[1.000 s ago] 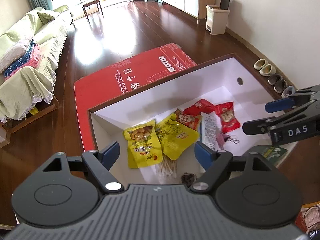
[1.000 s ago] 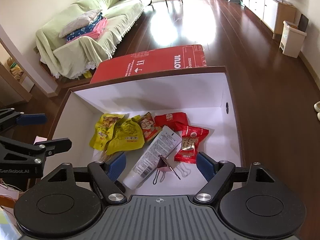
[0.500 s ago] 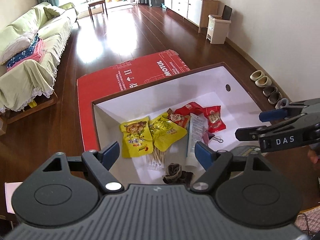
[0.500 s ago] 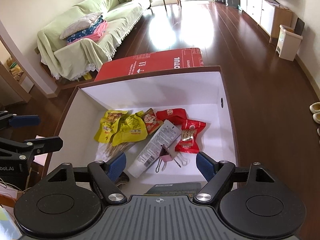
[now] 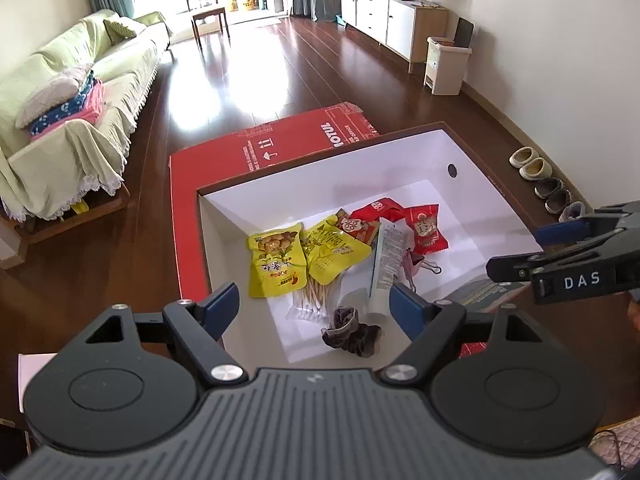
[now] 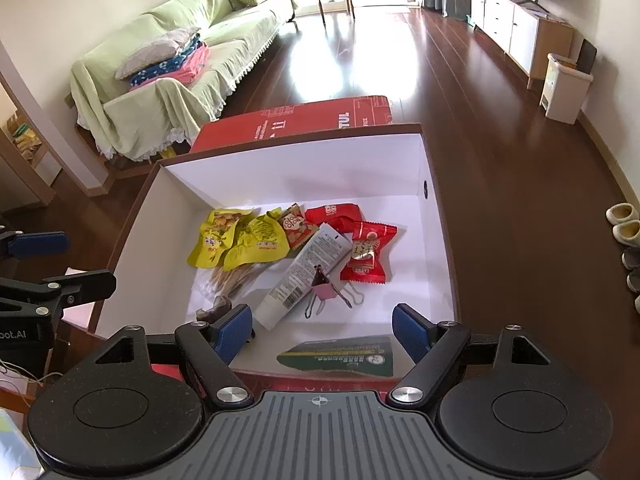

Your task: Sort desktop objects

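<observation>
A white-lined box (image 5: pixel 400 168) (image 6: pixel 304 172) holds yellow snack packs (image 5: pixel 276 262) (image 6: pixel 240 240), red snack packs (image 5: pixel 426 230) (image 6: pixel 366 254), a white tube (image 5: pixel 386 264) (image 6: pixel 308 270), a pink binder clip (image 6: pixel 326 292), cotton swabs (image 5: pixel 312 300), a dark hair tie (image 5: pixel 352 332) and a green packet (image 6: pixel 344 358). My left gripper (image 5: pixel 314 308) hovers open and empty over the box's near edge. My right gripper (image 6: pixel 322 330) is open and empty above the green packet. Each gripper shows at the side of the other's view.
A red cardboard flap (image 5: pixel 280 148) lies beyond the box on the wooden floor. A covered sofa (image 6: pixel 180 68) stands to the left, a white bin (image 5: pixel 446 66) and cabinet along the right wall, shoes (image 5: pixel 532 164) by the wall.
Both grippers have pulled back and upward from the box, so more of its near contents show: the hair tie, the swabs and the green packet. Both stay open.
</observation>
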Available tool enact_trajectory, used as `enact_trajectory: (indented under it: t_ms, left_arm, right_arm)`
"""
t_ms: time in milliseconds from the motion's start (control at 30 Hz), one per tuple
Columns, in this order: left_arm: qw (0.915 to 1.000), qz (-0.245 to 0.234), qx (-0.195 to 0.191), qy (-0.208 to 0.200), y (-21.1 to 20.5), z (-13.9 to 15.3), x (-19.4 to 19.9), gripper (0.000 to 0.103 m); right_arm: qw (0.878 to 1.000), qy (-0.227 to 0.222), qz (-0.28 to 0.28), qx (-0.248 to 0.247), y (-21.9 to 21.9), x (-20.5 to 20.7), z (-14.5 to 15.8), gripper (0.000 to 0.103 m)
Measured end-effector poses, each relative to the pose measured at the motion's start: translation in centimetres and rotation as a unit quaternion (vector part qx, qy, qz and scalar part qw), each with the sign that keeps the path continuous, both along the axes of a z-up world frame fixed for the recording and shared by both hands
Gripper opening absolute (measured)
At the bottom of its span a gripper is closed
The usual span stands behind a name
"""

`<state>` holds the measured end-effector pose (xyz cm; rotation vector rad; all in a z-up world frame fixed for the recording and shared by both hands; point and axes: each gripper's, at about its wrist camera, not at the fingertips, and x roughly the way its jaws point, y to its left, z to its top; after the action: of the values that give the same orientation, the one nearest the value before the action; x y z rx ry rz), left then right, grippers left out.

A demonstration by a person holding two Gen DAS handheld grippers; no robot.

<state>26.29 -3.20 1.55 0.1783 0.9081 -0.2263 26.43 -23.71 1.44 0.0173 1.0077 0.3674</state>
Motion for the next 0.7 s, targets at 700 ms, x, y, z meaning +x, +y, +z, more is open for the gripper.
enact_trajectory:
  t_ms: [700]
  left_arm:
    - [0.9995, 0.009, -0.012, -0.028, -1.0, 1.6, -3.9, 0.080]
  right_arm:
    - [1.000, -0.013, 0.008, -0.006, -0.9, -2.9, 1.6, 0.080]
